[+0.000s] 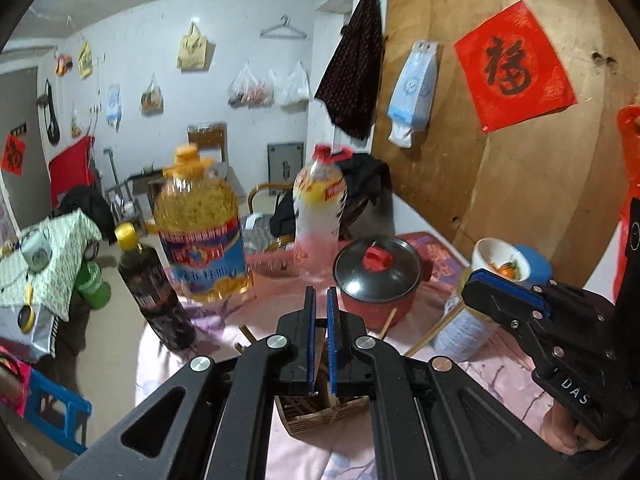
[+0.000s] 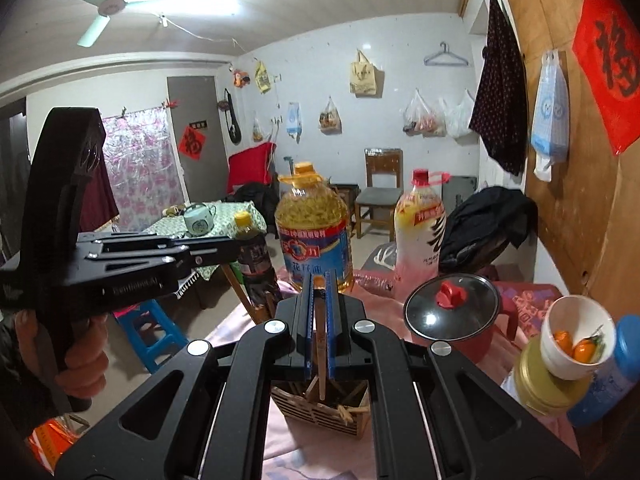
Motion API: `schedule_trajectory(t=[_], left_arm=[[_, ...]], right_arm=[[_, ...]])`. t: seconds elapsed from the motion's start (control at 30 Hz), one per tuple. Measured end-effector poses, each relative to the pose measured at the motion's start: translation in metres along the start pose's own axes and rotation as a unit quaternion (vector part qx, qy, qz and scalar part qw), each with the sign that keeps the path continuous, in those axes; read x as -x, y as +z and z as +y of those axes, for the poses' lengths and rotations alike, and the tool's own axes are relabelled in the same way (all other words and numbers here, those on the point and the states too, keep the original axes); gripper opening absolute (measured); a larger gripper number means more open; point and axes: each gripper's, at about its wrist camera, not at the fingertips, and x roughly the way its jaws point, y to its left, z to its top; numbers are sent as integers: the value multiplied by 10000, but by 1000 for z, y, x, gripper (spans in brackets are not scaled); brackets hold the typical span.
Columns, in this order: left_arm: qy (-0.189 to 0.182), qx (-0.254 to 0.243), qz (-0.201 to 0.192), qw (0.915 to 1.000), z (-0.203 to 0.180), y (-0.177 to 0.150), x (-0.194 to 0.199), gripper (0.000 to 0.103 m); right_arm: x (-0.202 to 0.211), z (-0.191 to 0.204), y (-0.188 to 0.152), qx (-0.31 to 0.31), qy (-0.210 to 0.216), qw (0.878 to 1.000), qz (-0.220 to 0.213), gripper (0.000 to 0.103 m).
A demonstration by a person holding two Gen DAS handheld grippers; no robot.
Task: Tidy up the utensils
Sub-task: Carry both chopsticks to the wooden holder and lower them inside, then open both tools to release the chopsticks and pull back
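Note:
A slatted wooden utensil holder (image 1: 320, 412) stands on the pink cloth, right below both grippers; it also shows in the right wrist view (image 2: 324, 408). My left gripper (image 1: 321, 300) has its jaws nearly closed on a wooden chopstick (image 1: 323, 360) whose lower end is in the holder. My right gripper (image 2: 319, 284) is shut on a chopstick (image 2: 320, 344) that reaches down into the holder. Loose chopsticks (image 1: 434, 330) lie on the cloth by the red pot (image 1: 378, 276). The right gripper body (image 1: 540, 332) shows in the left view, the left one (image 2: 120, 264) in the right view.
A big oil bottle (image 1: 200, 232), a dark sauce bottle (image 1: 154, 292), a pink-capped drink bottle (image 1: 318, 216), the lidded pot (image 2: 452, 312), a white cup with oranges (image 2: 576, 340) on a tin and a blue-capped bottle (image 2: 608, 380) crowd the table. A blue stool (image 2: 150, 332) stands left.

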Motion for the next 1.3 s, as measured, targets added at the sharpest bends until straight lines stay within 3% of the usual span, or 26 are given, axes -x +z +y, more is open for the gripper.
schedule_trajectory(t=[0.13, 0.3, 0.43, 0.63, 0.77, 0.87, 1.13, 1.3], left_arm=[[-57, 279, 550, 9981, 15, -25, -39, 6], [16, 522, 757, 9958, 28, -42, -47, 7], [352, 649, 638, 9952, 35, -42, -30, 41], [513, 755, 444, 9948, 33, -46, 7, 56], [692, 728, 407, 9941, 28, -60, 31, 70], [726, 739, 454, 9936, 28, -75, 45, 76], [952, 774, 847, 9888, 42, -120, 60, 80], [961, 739, 1158, 9858, 48, -145, 61, 81]], right_arm=[[-33, -7, -24, -176, -15, 9984, 545, 11], [-27, -3, -25, -136, -26, 9988, 465, 11], [-11, 2, -17, -123, -91, 9995, 271, 11], [18, 14, -18, -166, -207, 9996, 98, 18], [34, 23, -28, -238, -335, 9991, 114, 31], [42, 32, -41, -300, -491, 9981, 240, 35], [53, 60, -84, -646, -941, 9914, 636, 40], [56, 77, -116, -735, -1208, 9852, 970, 54]])
